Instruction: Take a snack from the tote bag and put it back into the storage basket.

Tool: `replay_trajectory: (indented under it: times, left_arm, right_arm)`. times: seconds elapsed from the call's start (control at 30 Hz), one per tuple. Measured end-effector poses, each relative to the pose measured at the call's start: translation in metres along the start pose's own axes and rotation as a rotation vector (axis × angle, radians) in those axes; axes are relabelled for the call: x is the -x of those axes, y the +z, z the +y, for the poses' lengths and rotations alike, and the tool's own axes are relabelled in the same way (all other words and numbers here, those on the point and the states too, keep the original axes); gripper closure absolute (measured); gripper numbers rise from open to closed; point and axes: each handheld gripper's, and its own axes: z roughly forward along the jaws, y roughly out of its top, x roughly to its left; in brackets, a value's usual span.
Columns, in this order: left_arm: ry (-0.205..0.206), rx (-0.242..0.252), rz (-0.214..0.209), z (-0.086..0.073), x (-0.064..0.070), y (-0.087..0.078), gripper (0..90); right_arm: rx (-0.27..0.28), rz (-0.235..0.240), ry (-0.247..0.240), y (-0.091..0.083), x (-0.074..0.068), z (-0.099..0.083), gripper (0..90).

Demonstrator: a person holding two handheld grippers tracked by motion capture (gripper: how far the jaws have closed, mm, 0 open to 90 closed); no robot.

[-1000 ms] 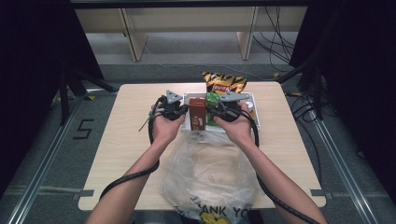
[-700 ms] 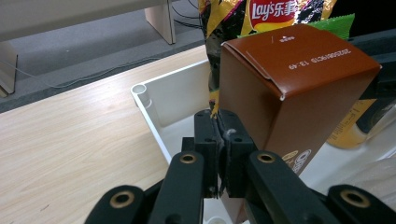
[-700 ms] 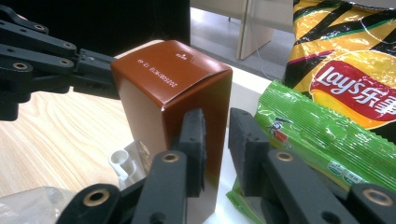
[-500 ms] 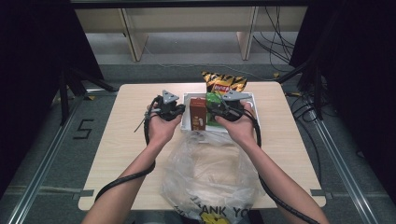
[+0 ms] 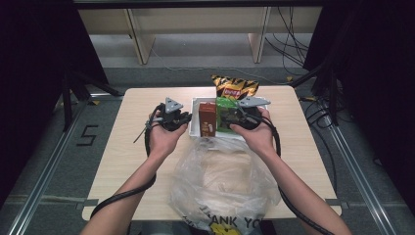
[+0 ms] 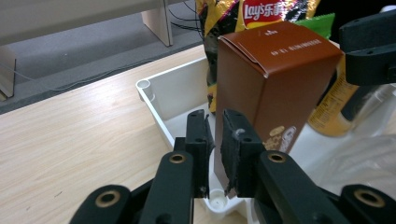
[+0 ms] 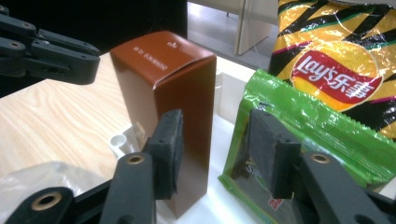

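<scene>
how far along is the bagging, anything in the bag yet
Early stage. The plastic bag lies near the table's front edge; whether anything is inside, I cannot tell. In the white tray stand the brown carton, green snack packet and Lay's chip bag. The left gripper looks clamped on the tray's rim; the right gripper is open between carton and packet. All three remain.

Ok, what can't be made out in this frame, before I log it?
- Brown carton: its base, in the left gripper view, hidden behind the left tool.
- Green packet: its lower print, in the right gripper view, covered by the right tool.
- Plastic bag: contents unreadable in the high view, the film is cloudy; its lettering is cut by the bottom edge.
- White tray: the far rim, behind the chips bag.
</scene>
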Motion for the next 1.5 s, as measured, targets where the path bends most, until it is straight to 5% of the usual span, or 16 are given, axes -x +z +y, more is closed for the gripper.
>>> replay_trajectory:
  times: [0.63,0.73,0.8,1.03,1.07,1.17,1.37,1.47,1.5]
  left_arm:
    - [-0.013,0.004,-0.026,-0.022,0.000,-0.038,58.1]
    - [-0.005,-0.004,-0.025,-0.027,-0.002,-0.046,54.5]
    - [-0.017,0.004,-0.022,-0.031,-0.003,-0.049,53.3]
    - [-0.027,0.004,-0.014,-0.046,-0.006,-0.063,49.4]
    - [-0.032,0.005,-0.014,-0.050,-0.005,-0.066,49.0]
    - [-0.035,0.007,-0.015,-0.055,-0.005,-0.069,48.4]
    - [-0.041,0.008,-0.014,-0.073,-0.006,-0.084,47.3]
    - [-0.044,0.012,-0.013,-0.078,-0.007,-0.089,47.1]
    - [-0.053,0.020,-0.013,-0.085,-0.007,-0.093,46.9]
  right_arm:
    - [0.006,0.028,0.009,-0.035,0.005,-0.014,44.9]
    - [0.007,0.022,-0.026,-0.039,0.009,-0.018,44.3]
    - [-0.003,0.017,0.002,-0.042,0.007,-0.021,44.1]
    - [-0.015,0.027,-0.017,-0.054,0.009,-0.028,43.5]
    - [0.011,0.023,0.028,-0.054,0.004,-0.030,43.5]
    - [-0.021,0.020,-0.015,-0.059,0.008,-0.034,43.4]
    - [-0.002,0.042,0.012,-0.066,0.006,-0.045,43.3]
    - [-0.018,0.034,-0.016,-0.069,0.007,-0.049,43.3]
    - [-0.025,0.036,0.011,-0.071,0.005,-0.052,43.2]
